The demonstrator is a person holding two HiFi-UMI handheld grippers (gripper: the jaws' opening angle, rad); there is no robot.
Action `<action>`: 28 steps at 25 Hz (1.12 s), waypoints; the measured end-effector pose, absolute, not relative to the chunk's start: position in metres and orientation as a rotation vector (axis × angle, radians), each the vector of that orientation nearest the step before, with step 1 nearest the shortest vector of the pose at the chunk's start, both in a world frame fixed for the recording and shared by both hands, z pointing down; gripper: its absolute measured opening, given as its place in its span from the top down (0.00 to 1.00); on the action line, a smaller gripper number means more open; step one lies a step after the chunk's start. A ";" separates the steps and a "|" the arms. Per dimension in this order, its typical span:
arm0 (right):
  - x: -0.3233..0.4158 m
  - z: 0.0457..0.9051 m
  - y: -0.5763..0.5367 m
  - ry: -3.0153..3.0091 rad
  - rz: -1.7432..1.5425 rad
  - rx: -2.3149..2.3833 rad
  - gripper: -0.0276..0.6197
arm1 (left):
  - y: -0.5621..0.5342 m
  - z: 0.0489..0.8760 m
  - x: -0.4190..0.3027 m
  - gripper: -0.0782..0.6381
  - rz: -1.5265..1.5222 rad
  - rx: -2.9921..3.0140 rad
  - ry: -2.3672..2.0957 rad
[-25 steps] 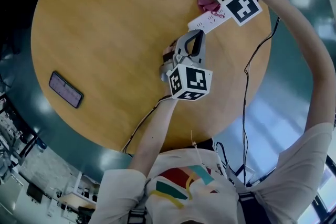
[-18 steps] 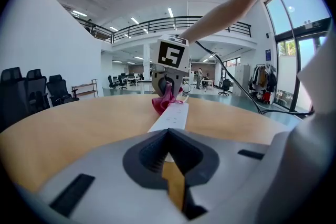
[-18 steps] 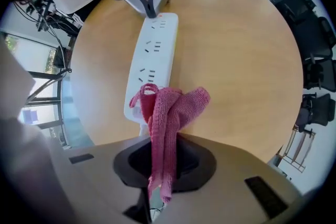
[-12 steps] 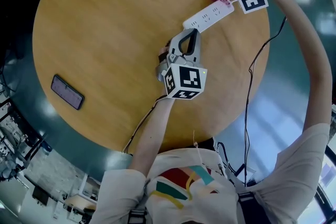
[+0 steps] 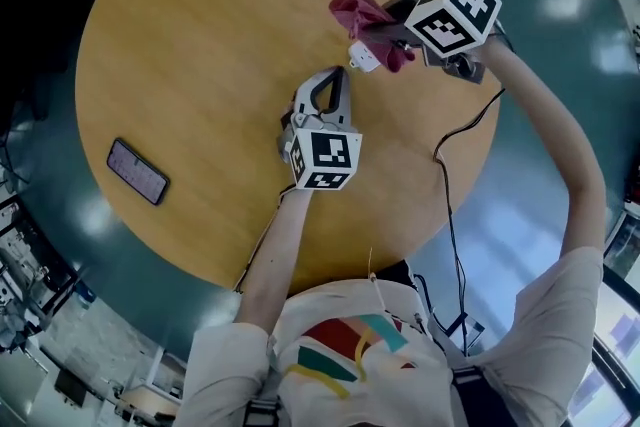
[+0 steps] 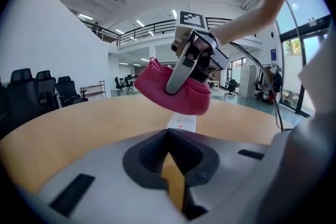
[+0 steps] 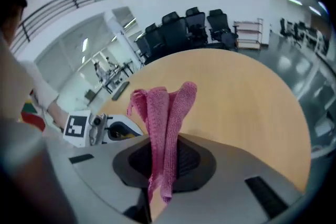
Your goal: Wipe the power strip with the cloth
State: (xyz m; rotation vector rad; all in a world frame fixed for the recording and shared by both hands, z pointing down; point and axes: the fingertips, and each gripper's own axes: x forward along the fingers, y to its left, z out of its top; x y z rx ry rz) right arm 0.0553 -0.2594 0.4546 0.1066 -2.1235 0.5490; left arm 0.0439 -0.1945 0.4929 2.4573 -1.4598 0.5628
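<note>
— Where is the cloth [image 5: 356, 7] from your side?

— In the right claw [image 5: 385, 27]. Its jaws are clamped on it. In the right gripper view the pink folds [image 7: 164, 113] stand up past the tips, pinched tight in the middle.

— And the power strip [image 5: 363, 56]?

— It lies flat on the round wooden tabletop [image 5: 200, 45], over on the person's right and towards the far side. From above only its white near end shows, because the cloth covers the rest. In the left gripper view the cloth [image 6: 173, 94] hangs low over the strip [image 6: 181, 123], with the strip's end peeking out beneath. I can't tell whether the fabric is actually pressing on it.

— What about the left claw [image 5: 333, 77]?

— Its jaws are together with nothing between them. It sits low over the tabletop, tips pointing at the strip's near end and just short of it. From here I can't say whether they touch.

— So both claws are close together?

— Yes, they face each other across that end of the strip. The right claw [image 6: 177, 80] comes in from the far side, its marker cube [image 5: 456, 10] tilted up.

— Is anything else on the tabletop?

— A phone [image 5: 138, 171] lies flat near the person's left edge, well apart from all this. A black cable [image 5: 437, 157] also crosses the near right rim.
</note>
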 end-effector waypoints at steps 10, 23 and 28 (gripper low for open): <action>0.061 0.474 -0.248 -2.107 0.893 0.203 0.90 | -0.205 0.486 0.080 0.83 0.646 2.635 -1.302; 0.074 0.502 -0.252 -2.028 0.697 0.198 0.90 | -0.215 0.499 0.088 0.83 0.751 2.619 -1.284; 0.088 0.504 -0.255 -2.011 0.652 0.193 0.90 | -0.216 0.501 0.088 0.83 0.766 2.616 -1.279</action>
